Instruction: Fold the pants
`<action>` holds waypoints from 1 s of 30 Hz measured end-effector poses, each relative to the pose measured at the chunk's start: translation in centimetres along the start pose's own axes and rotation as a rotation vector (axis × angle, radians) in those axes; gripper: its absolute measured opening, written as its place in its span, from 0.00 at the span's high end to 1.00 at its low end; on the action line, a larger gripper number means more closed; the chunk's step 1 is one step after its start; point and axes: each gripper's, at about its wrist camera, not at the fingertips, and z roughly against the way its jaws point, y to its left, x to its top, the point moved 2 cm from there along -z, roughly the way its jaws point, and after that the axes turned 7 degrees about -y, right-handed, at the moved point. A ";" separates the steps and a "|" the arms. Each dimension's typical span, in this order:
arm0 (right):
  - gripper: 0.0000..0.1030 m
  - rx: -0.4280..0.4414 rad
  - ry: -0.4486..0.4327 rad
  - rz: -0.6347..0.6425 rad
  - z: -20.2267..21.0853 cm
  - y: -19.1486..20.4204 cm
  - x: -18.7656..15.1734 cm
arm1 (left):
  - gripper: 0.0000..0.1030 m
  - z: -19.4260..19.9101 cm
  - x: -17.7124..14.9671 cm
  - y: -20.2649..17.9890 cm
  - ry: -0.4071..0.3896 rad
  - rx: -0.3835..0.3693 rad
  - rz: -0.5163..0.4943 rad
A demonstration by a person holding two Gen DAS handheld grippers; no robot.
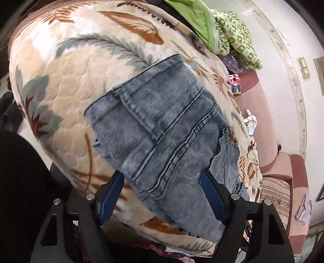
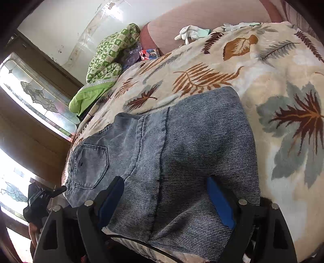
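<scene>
Faded blue jeans (image 1: 162, 129) lie folded on a leaf-patterned blanket (image 1: 66, 81). In the left wrist view my left gripper (image 1: 162, 178) is open, its blue-padded fingers (image 1: 212, 194) spread over the near end of the jeans, holding nothing. In the right wrist view the jeans (image 2: 182, 145) show a back pocket (image 2: 93, 165) at the left and an inside-out leg at the right. My right gripper (image 2: 166, 186) is open, its fingers (image 2: 220, 202) straddling the near edge of the denim. The left gripper (image 2: 40, 198) shows at the lower left.
A green quilt (image 2: 105, 58) lies at the far end of the bed, also in the left wrist view (image 1: 232, 34). White gloves (image 2: 190, 33) rest on the pink bed frame (image 2: 182, 18). A small colourful box (image 2: 148, 53) sits near the quilt. A window (image 2: 30, 95) is at the left.
</scene>
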 end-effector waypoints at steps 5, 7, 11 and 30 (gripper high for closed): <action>0.17 -0.006 -0.002 0.003 -0.1 0.1 0.0 | 0.24 -1.3 -0.2 0.9 0.053 0.003 0.046; 0.17 -0.009 -0.002 0.008 -0.1 0.2 -0.1 | 0.28 -1.5 -0.4 1.0 0.046 0.007 0.045; 0.16 -0.017 -0.002 0.018 -0.2 0.3 -0.1 | 0.43 -1.5 0.2 0.3 0.022 -0.006 0.029; 0.17 -0.039 -0.094 -0.079 1.9 -1.4 0.6 | 0.84 2.9 -1.2 -9.1 -0.247 -0.038 -0.496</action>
